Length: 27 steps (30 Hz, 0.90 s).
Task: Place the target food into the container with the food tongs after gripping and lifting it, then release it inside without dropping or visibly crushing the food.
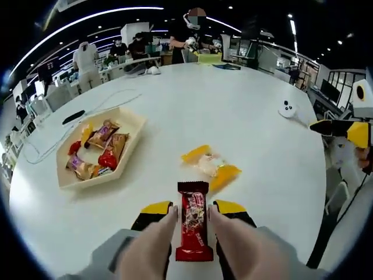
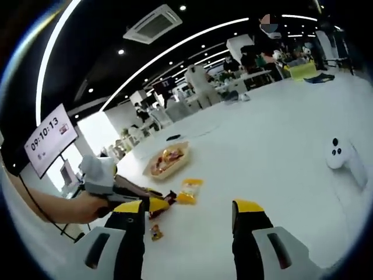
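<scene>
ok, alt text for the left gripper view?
The left gripper jaws clamp a red candy bar above a white table. A yellow-wrapped snack lies just beyond it, and a tray of assorted wrapped snacks sits further left.

The right tongs (image 2: pixel 189 224) stand with jaws wide apart over the white bench (image 2: pixel 274 140), holding nothing. At left a hand (image 2: pixel 76 207) brings in the left tongs (image 2: pixel 152 204), closed on a red candy bar (image 2: pixel 166 202). Just beside lies a yellow packet (image 2: pixel 189 190), beyond it a tray (image 2: pixel 167 160) of snacks; a white controller (image 2: pixel 344 157) rests at right
</scene>
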### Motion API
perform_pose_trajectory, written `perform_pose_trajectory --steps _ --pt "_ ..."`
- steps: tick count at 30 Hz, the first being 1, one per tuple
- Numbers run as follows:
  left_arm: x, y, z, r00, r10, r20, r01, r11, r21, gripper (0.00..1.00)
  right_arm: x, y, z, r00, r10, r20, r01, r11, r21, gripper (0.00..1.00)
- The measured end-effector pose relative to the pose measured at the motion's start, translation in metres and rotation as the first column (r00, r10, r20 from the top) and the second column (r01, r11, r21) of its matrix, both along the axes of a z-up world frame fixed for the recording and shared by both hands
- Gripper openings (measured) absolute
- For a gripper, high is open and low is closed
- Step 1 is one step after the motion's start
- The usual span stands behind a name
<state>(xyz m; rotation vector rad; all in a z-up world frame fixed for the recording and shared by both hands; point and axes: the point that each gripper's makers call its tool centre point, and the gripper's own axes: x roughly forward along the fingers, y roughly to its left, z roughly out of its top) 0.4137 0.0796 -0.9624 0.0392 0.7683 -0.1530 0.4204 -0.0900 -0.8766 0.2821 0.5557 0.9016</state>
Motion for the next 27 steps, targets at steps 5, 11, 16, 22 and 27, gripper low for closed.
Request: perform_pose_trajectory --steps 5,11,16,22,27 --pt "-0.002 0.001 0.000 0.999 0.025 0.036 -0.025 1.000 -0.006 0.26 0.004 -0.001 -0.003 1.000 -0.021 -0.018 0.021 1.000 0.012 0.61" --pt "-0.002 0.001 0.000 0.998 0.029 0.051 -0.029 1.000 -0.006 0.22 -0.002 0.008 -0.008 0.999 0.016 -0.029 -0.016 1.000 0.010 0.60" --pt "-0.002 0.003 0.000 0.998 0.034 0.058 -0.033 0.999 -0.016 0.20 0.005 0.004 -0.008 1.000 -0.004 -0.031 0.004 1.000 0.017 0.59" --pt "-0.002 0.003 0.001 0.997 0.027 0.068 -0.025 1.000 -0.018 0.20 -0.001 0.006 -0.010 0.999 -0.012 -0.039 0.013 1.000 0.023 0.59" --pt "-0.003 0.004 0.001 0.998 0.011 0.061 -0.010 1.000 -0.015 0.20 0.001 0.007 -0.007 0.999 -0.025 -0.028 0.026 0.999 0.028 0.59"
